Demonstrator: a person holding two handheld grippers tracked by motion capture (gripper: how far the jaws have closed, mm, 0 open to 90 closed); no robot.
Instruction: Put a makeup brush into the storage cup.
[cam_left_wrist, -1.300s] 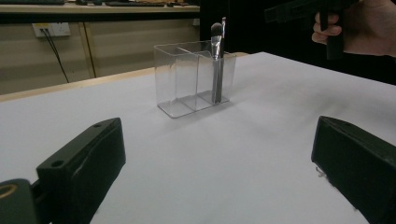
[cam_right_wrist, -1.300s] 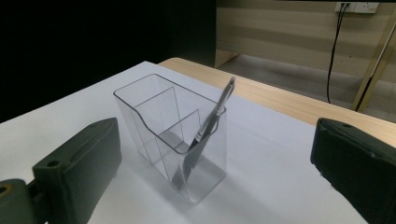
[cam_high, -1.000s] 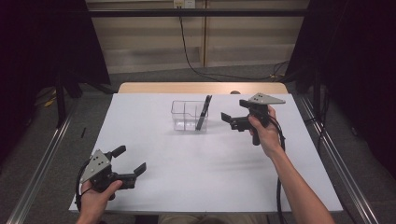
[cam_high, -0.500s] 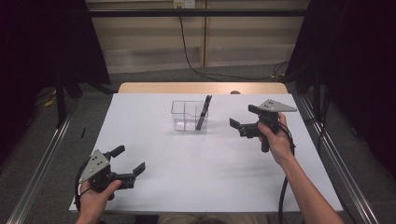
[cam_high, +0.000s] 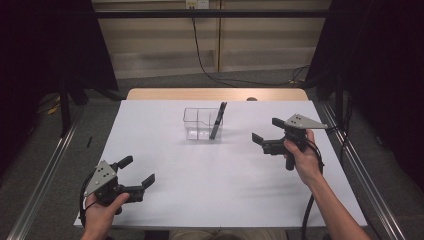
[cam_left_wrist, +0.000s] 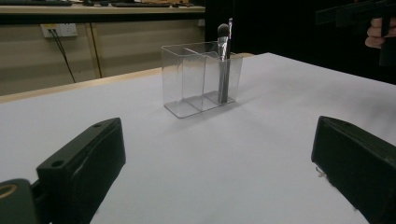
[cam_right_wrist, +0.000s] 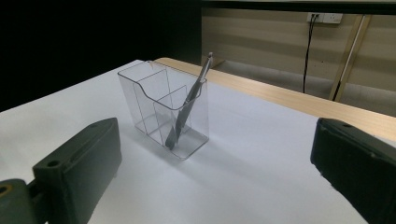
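fingers apart, both grippers, nothing held | right gripper above desk, right of clear organizer, apart | left gripper near front-left corner | brush leaning in organizer's right compartment

white table, beige wall, dark curtains

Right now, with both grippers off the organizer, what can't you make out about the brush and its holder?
- Makeup brush: its bristle tip is small and dark against the black background in the left gripper view; shape unclear.
- Clear organizer: dividers are too small in the high view to count compartments surely.
- Brush's lower end: blurred through the plastic wall in the right gripper view; contact with the floor uncertain.
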